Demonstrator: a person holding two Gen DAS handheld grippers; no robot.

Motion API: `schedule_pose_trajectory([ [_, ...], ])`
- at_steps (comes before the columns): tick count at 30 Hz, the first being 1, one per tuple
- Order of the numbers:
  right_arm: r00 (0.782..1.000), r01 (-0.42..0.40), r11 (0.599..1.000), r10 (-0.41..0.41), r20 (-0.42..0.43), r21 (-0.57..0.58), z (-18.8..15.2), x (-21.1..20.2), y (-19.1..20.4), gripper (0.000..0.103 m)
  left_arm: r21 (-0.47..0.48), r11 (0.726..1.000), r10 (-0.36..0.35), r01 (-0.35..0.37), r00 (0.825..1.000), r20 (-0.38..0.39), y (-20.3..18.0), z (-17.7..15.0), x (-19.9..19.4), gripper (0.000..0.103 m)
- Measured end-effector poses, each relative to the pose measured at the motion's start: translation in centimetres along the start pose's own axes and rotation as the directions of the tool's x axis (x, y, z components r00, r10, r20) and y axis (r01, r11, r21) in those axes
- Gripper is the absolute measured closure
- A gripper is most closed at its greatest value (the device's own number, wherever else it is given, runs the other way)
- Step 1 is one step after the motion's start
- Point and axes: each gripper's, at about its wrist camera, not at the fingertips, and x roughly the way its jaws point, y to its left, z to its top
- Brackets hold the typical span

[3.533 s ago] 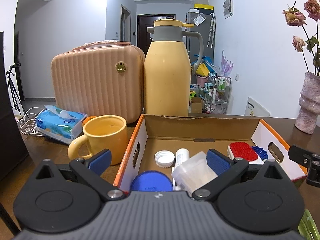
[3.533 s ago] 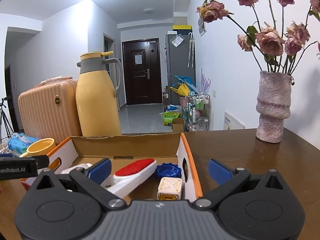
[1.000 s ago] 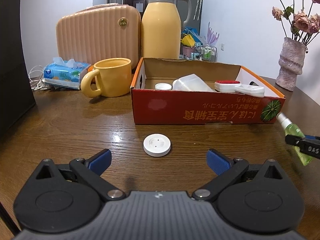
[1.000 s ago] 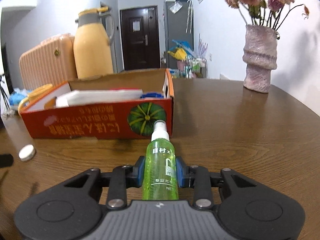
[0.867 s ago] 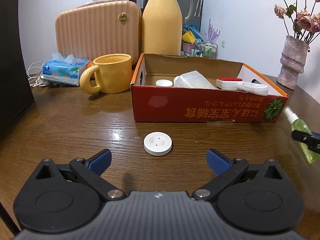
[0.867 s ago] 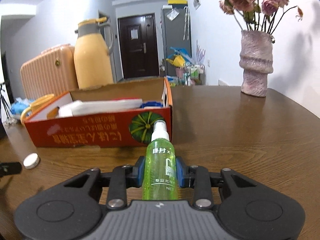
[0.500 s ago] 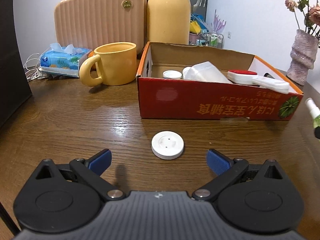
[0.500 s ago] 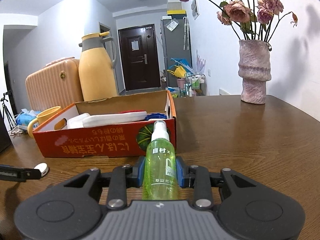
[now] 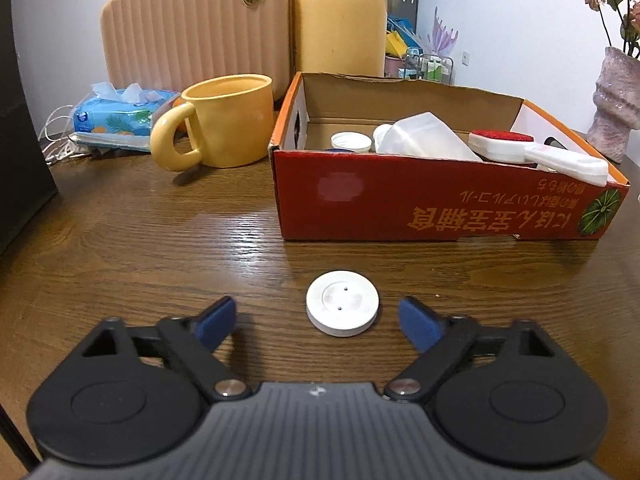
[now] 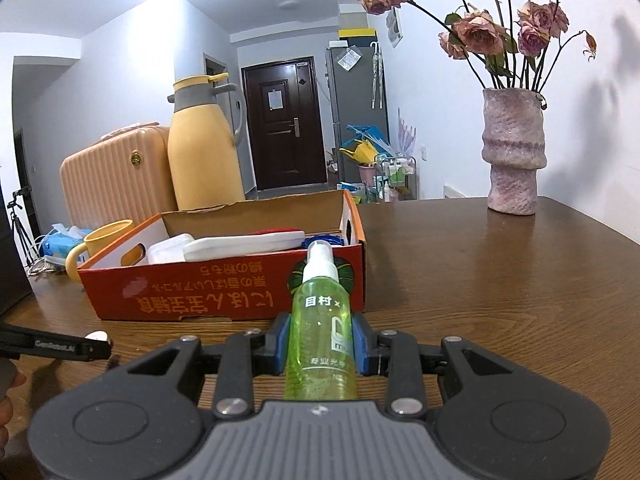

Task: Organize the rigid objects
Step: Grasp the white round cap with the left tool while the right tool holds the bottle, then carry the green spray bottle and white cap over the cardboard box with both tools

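A white round disc (image 9: 342, 308) lies on the wooden table in front of the red cardboard box (image 9: 440, 204). My left gripper (image 9: 318, 322) hangs just over the table with the disc between its blue pads. Its jaws are closing and neither pad touches the disc. In the right wrist view my right gripper (image 10: 320, 344) is shut on a green spray bottle (image 10: 322, 328), white nozzle pointing forward, held above the table before the box (image 10: 224, 296). The left gripper's tip (image 10: 76, 347) shows at the far left, over the disc (image 10: 97, 335).
The box holds a white lid (image 9: 351, 142), a clear container (image 9: 424, 138) and a red-topped white brush (image 9: 532, 152). A yellow mug (image 9: 224, 122), tissue pack (image 9: 120, 114), peach case (image 9: 196, 24) and yellow thermos (image 9: 340, 16) stand behind. A pink vase (image 10: 513, 160) stands far right.
My left gripper moved forward and down to the disc, and its pads came closer together around it. The right gripper rose a little with the spray bottle still in it.
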Motion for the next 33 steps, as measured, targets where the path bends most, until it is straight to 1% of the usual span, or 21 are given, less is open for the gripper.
schedule_pose_trajectory([
  [1,1.0,-0.001,1.0,0.001,0.001,-0.001,0.0,0.0,0.1,0.073,0.001,1.0,-0.008,0.008,1.0,-0.005,0.0,0.0,0.1,0.026],
  [3,1.0,-0.003,1.0,0.003,0.0,-0.002,-0.1,0.0,0.2,0.073,0.012,1.0,-0.004,0.004,1.0,0.003,-0.2,0.0,0.1,0.036],
  [4,1.0,-0.002,1.0,0.002,0.0,-0.002,-0.1,0.0,0.2,0.073,0.015,1.0,-0.012,0.012,1.0,0.005,-0.2,0.0,0.1,0.038],
  [6,1.0,-0.004,1.0,0.004,-0.001,-0.004,-0.1,0.0,0.3,0.073,0.023,1.0,-0.02,0.019,1.0,0.011,-0.4,0.0,0.0,0.048],
  [7,1.0,-0.004,1.0,0.004,-0.002,-0.004,-0.2,0.0,0.3,0.073,0.027,0.999,-0.025,0.024,1.0,0.014,-0.5,0.0,-0.1,0.051],
  [8,1.0,-0.003,1.0,0.003,-0.002,-0.004,-0.2,0.0,0.3,0.073,0.03,0.999,-0.031,0.03,0.999,0.016,-0.6,0.0,-0.1,0.058],
  [9,1.0,-0.004,1.0,0.004,-0.002,-0.004,-0.2,0.0,0.3,0.073,0.032,0.999,-0.036,0.036,0.999,0.018,-0.6,0.0,-0.1,0.063],
  [17,1.0,-0.009,1.0,0.009,-0.005,-0.008,-0.3,0.0,0.6,0.073,0.04,0.998,-0.043,0.042,0.999,0.021,-0.7,-0.1,-0.4,0.063],
  [22,1.0,-0.01,1.0,0.01,0.001,-0.008,-0.4,-0.1,0.9,0.073,0.047,0.998,-0.034,0.033,0.999,0.029,-0.8,-0.2,-0.8,0.063],
  [33,1.0,-0.027,1.0,0.027,0.013,-0.007,-0.5,-0.7,1.3,0.073,0.054,0.998,-0.027,0.023,0.996,0.08,-1.2,-0.6,-2.6,0.063],
])
